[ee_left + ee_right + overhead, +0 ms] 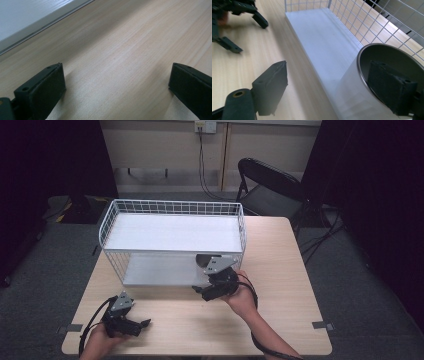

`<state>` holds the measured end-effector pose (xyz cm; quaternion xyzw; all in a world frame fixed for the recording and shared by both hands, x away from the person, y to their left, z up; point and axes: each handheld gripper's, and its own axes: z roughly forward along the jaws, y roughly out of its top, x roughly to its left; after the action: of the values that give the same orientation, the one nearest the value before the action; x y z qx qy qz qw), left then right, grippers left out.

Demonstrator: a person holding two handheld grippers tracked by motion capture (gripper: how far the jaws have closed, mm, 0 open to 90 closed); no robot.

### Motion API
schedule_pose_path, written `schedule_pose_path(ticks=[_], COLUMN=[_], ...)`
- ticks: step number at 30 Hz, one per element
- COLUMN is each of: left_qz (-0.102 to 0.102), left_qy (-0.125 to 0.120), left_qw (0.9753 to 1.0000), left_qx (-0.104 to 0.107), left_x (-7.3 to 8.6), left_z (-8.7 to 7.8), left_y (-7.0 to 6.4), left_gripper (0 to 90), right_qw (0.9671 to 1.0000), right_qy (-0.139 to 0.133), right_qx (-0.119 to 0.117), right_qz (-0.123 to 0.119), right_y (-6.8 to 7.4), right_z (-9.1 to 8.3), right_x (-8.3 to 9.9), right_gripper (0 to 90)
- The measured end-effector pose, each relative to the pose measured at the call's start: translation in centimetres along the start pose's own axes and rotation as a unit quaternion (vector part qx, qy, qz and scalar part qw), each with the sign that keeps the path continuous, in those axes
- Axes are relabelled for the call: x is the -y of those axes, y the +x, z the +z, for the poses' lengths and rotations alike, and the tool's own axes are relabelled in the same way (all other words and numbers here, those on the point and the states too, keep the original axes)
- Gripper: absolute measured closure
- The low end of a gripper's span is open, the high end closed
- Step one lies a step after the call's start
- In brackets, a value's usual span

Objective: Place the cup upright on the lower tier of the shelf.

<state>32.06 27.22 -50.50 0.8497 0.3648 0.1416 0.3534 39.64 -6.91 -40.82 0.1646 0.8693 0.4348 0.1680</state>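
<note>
A shiny metal cup (352,97) stands on the lower board (324,42) of a white wire shelf rack (172,232), near its right end; it shows as a grey rim (202,260) from above. My right gripper (328,75) is open and straddles the cup's wall: one black jaw is inside the cup, the other outside over the table. My left gripper (140,325) rests low over the bare wooden table (120,50) at the front left, open, with nothing between its jaws. It shows as the far gripper (249,37) in the right gripper view.
The rack has a white upper board (175,232) ringed by a wire rail and wire mesh walls (367,22). A black folding chair (272,187) stands behind the table. The rack's base edge (25,27) lies ahead of my left gripper.
</note>
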Motion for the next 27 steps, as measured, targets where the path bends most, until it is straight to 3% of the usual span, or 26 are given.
schedule_pose_path(ticks=[10, 18, 27], left_qz=[0.000, 0.000, 0.000], left_qy=[0.000, -0.001, -0.001], left_qw=[1.0000, 1.0000, 1.0000], left_qx=[-0.001, -0.001, 0.000], left_x=[0.0, 0.0, 0.0], left_z=[0.0, 0.0, 0.0], left_y=[0.0, 0.0, 0.0], left_gripper=[0.0, 0.0, 0.0], right_qw=[0.9992, 0.9980, 0.9972], right_qy=[-0.004, 0.003, 0.014], right_qx=[-0.037, -0.057, -0.064], right_qz=[0.013, 0.026, 0.036], right_y=[0.3, 0.8, 1.0], right_z=[-2.3, -3.4, -3.7], right_x=[0.3, 2.3, 5.0], right_gripper=[15.0, 15.0, 15.0])
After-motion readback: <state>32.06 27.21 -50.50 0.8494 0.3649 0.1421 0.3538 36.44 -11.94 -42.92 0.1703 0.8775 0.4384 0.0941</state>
